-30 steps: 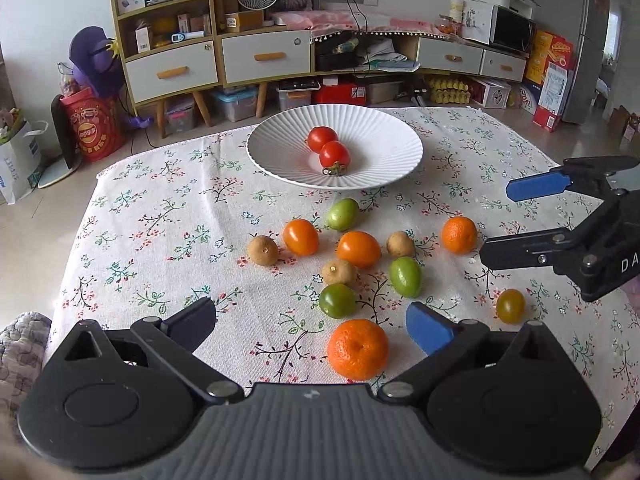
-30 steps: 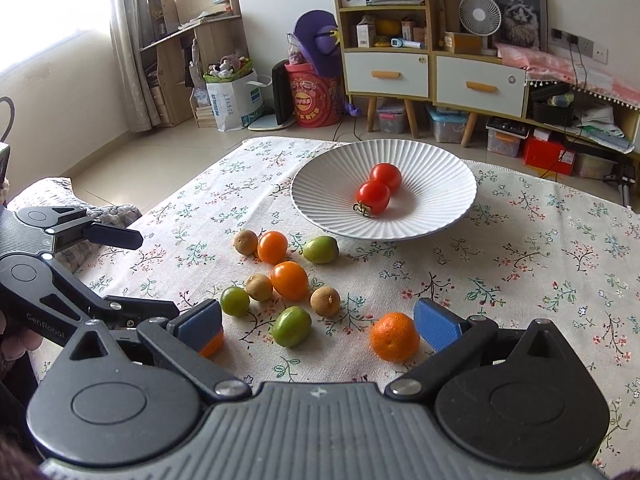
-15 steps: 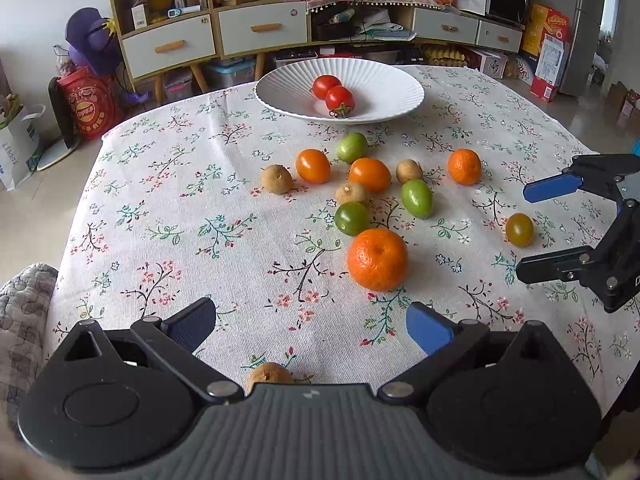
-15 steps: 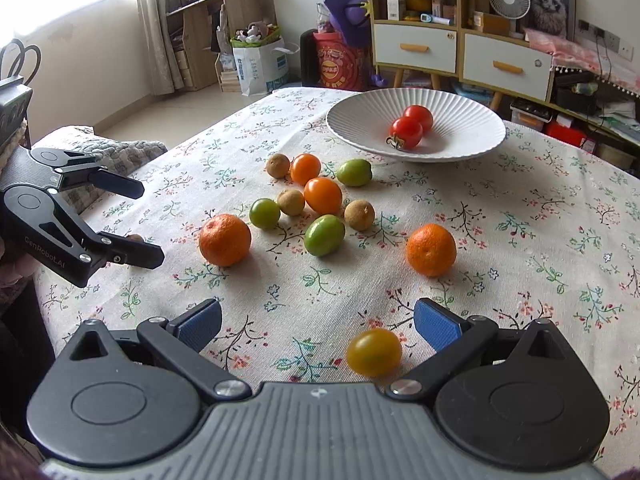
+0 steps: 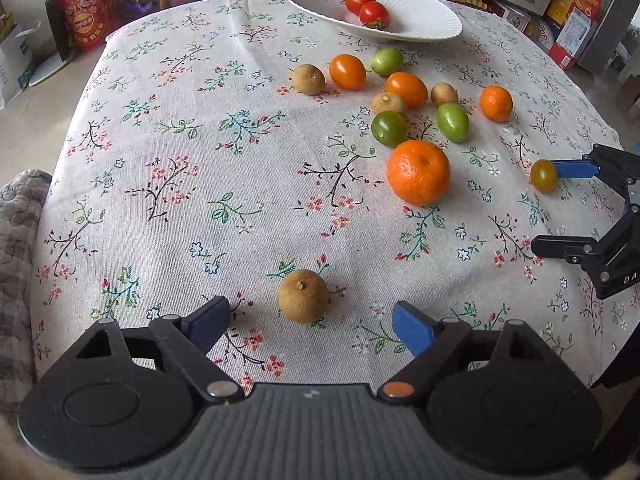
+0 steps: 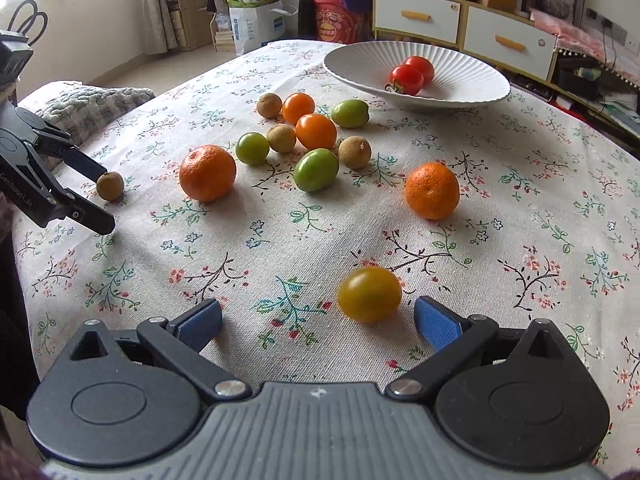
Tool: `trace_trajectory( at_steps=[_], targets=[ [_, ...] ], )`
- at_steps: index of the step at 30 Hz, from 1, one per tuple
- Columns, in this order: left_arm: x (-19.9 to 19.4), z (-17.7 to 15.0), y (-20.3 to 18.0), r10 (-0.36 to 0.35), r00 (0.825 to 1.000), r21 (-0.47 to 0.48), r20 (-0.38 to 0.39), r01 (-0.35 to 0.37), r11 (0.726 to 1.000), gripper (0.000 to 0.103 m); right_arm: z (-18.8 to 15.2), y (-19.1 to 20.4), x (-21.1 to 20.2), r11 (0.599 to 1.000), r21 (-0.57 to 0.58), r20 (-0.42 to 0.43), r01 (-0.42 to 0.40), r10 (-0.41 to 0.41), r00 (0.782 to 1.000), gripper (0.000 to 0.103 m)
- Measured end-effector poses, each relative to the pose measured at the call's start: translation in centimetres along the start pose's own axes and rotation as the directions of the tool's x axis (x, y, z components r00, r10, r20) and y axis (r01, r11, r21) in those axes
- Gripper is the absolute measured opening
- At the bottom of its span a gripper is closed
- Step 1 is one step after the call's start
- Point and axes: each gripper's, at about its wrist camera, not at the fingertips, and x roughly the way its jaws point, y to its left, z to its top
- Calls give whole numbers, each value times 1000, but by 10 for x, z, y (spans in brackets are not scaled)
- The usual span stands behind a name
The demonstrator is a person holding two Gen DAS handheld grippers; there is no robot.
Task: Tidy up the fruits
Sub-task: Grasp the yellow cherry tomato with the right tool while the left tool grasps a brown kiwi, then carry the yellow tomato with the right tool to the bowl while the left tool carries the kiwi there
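My left gripper (image 5: pixel 310 318) is open and empty, with a brown longan (image 5: pixel 303 295) lying on the cloth between its fingertips. My right gripper (image 6: pixel 320 318) is open and empty, with a yellow-green tomato (image 6: pixel 369 294) between its fingertips, nearer the right finger. A white ribbed plate (image 5: pixel 424 20) at the far side holds two red tomatoes (image 5: pixel 368 7). Several oranges, orange and green tomatoes and longans lie in a cluster (image 5: pixel 400 96) in front of the plate. A large mandarin (image 5: pixel 418 172) lies nearest.
A floral tablecloth (image 5: pixel 180 184) covers the table; its edge curves close to both grippers. A second mandarin (image 6: pixel 432 190) lies to the right. Cabinets, boxes and bags stand on the floor beyond the table. A chair cushion (image 6: pixel 88 104) sits at the left edge.
Both grippers have pulled back toward the near table edge and dropped lower. The longan now lies between the left fingers and the yellow-green tomato between the right fingers. Both stay open.
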Motion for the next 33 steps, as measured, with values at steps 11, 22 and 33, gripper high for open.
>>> trace_trajectory(
  at_steps=[11, 22, 33],
  targets=[
    [-6, 4, -5, -37, 999, 14, 15, 37, 999, 41, 8, -7, 1, 1000, 23, -2, 6, -6, 1000, 83],
    [-5, 4, -6, -17, 1000, 25, 20, 16, 1000, 22, 11, -5, -2, 1000, 6, 16, -7, 7, 1000, 41],
    [-10, 7, -5, 1, 998, 1, 57, -1, 1000, 21, 15, -4, -2, 1000, 4, 33, 10, -10, 999, 25]
  ],
)
